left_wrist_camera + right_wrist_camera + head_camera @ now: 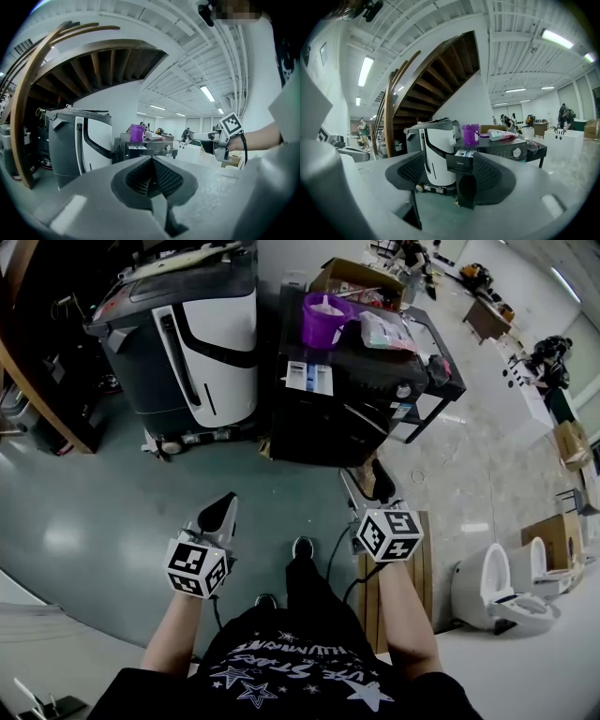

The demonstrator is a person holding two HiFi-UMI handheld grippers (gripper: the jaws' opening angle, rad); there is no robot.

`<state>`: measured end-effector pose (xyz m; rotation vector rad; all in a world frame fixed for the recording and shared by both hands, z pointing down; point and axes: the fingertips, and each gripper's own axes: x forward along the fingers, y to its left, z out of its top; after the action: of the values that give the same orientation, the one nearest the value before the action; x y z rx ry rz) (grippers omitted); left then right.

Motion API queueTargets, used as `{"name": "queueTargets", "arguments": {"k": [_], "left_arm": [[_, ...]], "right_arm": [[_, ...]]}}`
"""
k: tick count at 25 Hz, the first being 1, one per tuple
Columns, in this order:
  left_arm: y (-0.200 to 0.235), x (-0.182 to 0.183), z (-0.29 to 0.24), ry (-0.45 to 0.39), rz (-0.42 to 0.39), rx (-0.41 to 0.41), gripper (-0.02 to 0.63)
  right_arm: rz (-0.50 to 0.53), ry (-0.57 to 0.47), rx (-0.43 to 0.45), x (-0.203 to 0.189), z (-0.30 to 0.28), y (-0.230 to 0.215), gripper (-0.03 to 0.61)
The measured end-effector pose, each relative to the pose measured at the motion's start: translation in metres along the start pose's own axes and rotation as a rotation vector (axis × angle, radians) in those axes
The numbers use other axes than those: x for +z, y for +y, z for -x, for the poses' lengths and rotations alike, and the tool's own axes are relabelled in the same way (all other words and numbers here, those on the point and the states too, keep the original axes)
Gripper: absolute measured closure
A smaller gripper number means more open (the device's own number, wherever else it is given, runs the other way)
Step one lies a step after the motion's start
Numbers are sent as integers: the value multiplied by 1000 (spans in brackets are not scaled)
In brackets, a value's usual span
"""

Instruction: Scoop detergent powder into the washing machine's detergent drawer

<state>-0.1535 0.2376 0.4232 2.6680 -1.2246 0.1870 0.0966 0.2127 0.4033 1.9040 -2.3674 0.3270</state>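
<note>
Person stands facing the washer (328, 423), both tools held out low in front and well apart from it. The left hand-held gripper (227, 504) has its jaws pressed together, ribbed pads meeting w/ nothing caught btwn them (its own view shows the faces closed into a V). The right hand-held gripper (367, 482) has its jaws spread wide and empty; thru the gap its view shows only the washer and drawer far off. The drawer (309, 378) is pulled out at the washer's upper left front, pale inside w/ a dark front panel. On top of the washer stands a purple tub (323, 322), upright, w/ something white inside that can't be made out, and just right of it lies a pale bag (384, 331). Left of the washer, close beside it, a grey-and-white unit (187, 343) stands on the floor (112, 512). Neither tool touches washer, drawer, tub or bag. Two toilets (502, 582) sit on the floor at the far right, well apart from the rest.
</note>
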Motion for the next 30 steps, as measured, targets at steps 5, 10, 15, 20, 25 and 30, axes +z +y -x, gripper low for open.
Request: {"name": "queueTargets", "arguments": {"k": [5, 10, 15, 20, 25, 30], "left_arm": [[14, -1, -36, 16, 8, 15, 612], [29, 9, -98, 36, 25, 29, 612], [35, 29, -164, 31, 37, 37, 612], [44, 46, -206, 31, 22, 61, 612], [56, 61, -235, 20, 9, 107, 612], [61, 70, -252, -5, 34, 149, 612]], "right_arm": [[-31, 9, 26, -3, -42, -25, 221], [-76, 14, 33, 6, -93, -71, 196], [-92, 38, 53, 19, -144, -118, 181], [-91, 69, 117, 31, -189, -141, 186], [-100, 81, 180, 45, -226, -159, 195], [-100, 91, 239, 55, -255, -162, 200]]}}
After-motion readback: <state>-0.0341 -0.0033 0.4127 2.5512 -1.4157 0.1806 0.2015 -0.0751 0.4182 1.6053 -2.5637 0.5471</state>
